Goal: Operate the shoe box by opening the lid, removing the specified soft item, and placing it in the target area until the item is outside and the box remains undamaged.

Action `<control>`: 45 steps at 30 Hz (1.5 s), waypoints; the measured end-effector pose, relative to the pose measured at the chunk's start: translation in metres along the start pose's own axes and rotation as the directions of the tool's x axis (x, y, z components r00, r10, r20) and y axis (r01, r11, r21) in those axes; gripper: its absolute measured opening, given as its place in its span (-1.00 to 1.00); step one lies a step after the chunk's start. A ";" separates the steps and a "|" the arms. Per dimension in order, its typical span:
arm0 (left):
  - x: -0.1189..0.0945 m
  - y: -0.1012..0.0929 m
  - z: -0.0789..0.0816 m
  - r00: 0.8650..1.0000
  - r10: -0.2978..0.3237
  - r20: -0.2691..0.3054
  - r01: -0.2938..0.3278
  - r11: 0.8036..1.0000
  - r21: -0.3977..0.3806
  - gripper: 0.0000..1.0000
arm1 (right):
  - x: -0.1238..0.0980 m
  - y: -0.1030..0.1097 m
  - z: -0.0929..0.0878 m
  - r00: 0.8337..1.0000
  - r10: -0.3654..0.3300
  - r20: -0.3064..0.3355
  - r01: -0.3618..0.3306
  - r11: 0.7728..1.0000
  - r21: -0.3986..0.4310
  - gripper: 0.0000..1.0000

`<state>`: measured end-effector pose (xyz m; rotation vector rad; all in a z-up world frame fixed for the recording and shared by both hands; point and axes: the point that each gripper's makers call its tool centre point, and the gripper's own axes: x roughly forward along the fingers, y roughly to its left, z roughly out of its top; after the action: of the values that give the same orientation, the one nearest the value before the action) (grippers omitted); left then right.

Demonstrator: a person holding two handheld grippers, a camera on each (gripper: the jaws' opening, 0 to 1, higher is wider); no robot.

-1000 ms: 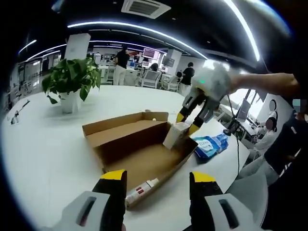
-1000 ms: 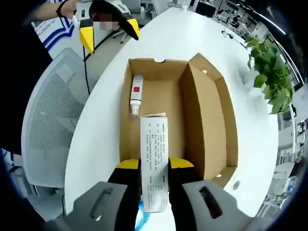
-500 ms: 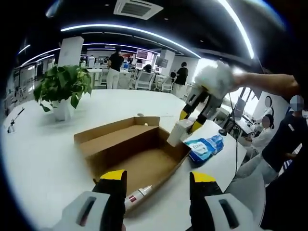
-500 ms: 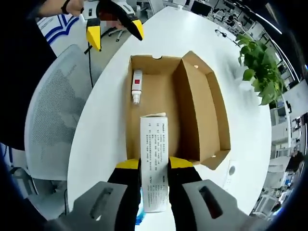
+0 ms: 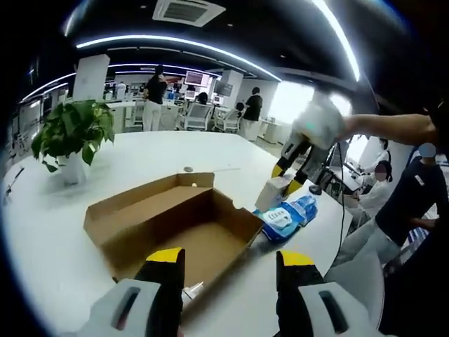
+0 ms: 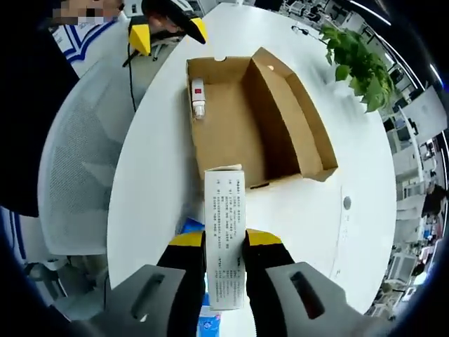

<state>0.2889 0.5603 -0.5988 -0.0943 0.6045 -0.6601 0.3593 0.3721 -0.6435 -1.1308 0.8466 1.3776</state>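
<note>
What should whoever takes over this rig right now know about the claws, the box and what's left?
Right claw: shut on the white carton, held above the table, outside the shoe box.
Left claw: open, empty, hovering by the box's near end.
Box is open and looks intact; a small tube lies inside.
A blue wipes pack lies on the table beside the box.
Left: set the carton down.

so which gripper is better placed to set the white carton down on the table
Right. The right gripper is already shut on the white carton, outside the shoe box above the table. The left gripper is open and empty.
</note>
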 end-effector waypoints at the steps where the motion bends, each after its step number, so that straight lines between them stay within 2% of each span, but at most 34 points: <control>1: 0.003 -0.001 0.000 1.000 -0.006 -0.003 0.006 1.000 0.003 0.06 | -0.001 0.003 -0.008 1.000 -0.002 -0.005 0.002 1.000 0.015 -0.64; 8: 0.021 -0.019 0.003 0.999 -0.040 -0.024 0.040 0.999 0.021 0.06 | -0.009 0.018 -0.045 1.000 -0.009 -0.022 0.011 0.998 0.066 -0.64; 18: 0.051 -0.049 0.011 0.994 -0.092 -0.055 0.095 0.994 0.060 0.06 | -0.027 0.038 -0.117 0.998 -0.028 -0.047 0.036 0.984 0.173 -0.64; 26: 0.065 -0.064 0.011 0.991 -0.107 -0.075 0.113 0.991 0.073 0.06 | -0.031 0.043 -0.156 0.998 -0.029 -0.059 0.042 0.973 0.225 -0.64; 31: 0.067 -0.067 0.008 0.991 -0.103 -0.087 0.109 0.991 0.072 0.06 | -0.030 0.032 -0.180 0.997 -0.032 -0.069 0.048 0.969 0.243 -0.64; 36: 0.060 -0.062 0.003 0.993 -0.069 -0.091 0.074 0.996 0.055 0.06 | -0.029 0.012 -0.204 0.995 -0.045 -0.086 0.065 0.965 0.253 -0.64; 38: 0.058 -0.060 0.001 0.994 -0.059 -0.092 0.064 0.997 0.051 0.07 | -0.028 0.007 -0.208 0.995 -0.046 -0.089 0.068 0.965 0.254 -0.64; 45: 0.033 -0.050 -0.008 0.996 0.001 -0.087 0.000 1.000 0.016 0.07 | -0.010 -0.025 -0.237 0.992 -0.058 -0.110 0.083 0.969 0.234 -0.63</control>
<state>0.2778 0.5015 -0.6087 -0.0511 0.6828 -0.6707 0.4214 0.1489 -0.6993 -1.0408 1.0075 1.1326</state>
